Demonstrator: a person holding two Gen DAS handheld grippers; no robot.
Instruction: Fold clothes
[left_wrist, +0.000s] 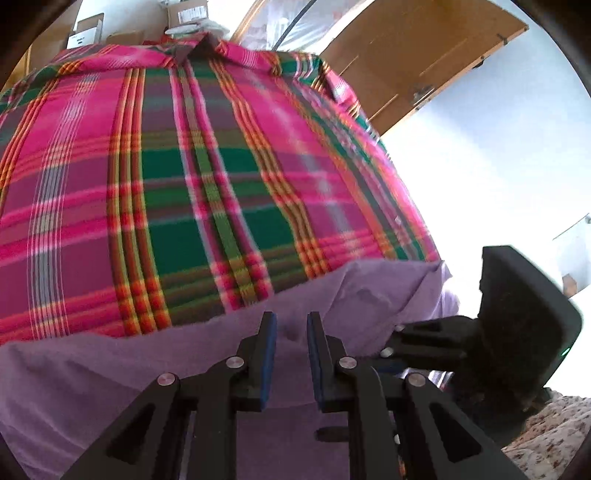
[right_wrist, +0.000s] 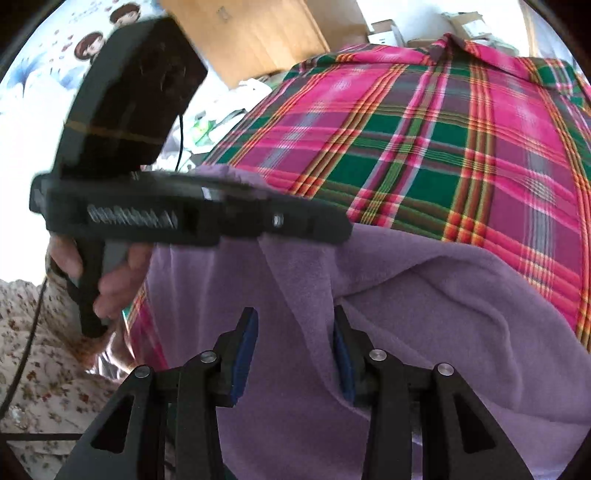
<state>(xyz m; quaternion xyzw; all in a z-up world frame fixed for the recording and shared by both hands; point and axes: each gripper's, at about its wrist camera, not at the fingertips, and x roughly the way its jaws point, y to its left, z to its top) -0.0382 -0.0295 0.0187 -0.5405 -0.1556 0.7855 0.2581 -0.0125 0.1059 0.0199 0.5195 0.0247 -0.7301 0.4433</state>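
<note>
A purple fleece garment (left_wrist: 110, 369) lies in the foreground on a pink and green plaid cloth (left_wrist: 177, 166) that covers the surface. My left gripper (left_wrist: 291, 321) hovers open with a narrow gap just above the purple fleece, near its far edge. My right gripper (right_wrist: 295, 325) is open wider, and a raised fold of the purple garment (right_wrist: 443, 314) runs between its blue pads (right_wrist: 245, 350). In the right wrist view the left tool's black body (right_wrist: 184, 218) crosses over the garment's left edge, held by a hand (right_wrist: 114, 273). The two tools are close together.
The plaid cloth (right_wrist: 443, 129) stretches far beyond the garment. A wooden door (left_wrist: 424, 55) and cardboard boxes (left_wrist: 88, 29) stand behind it. A floral-print fabric (right_wrist: 44, 350) shows at the near side, with a black cable (right_wrist: 26, 354) across it.
</note>
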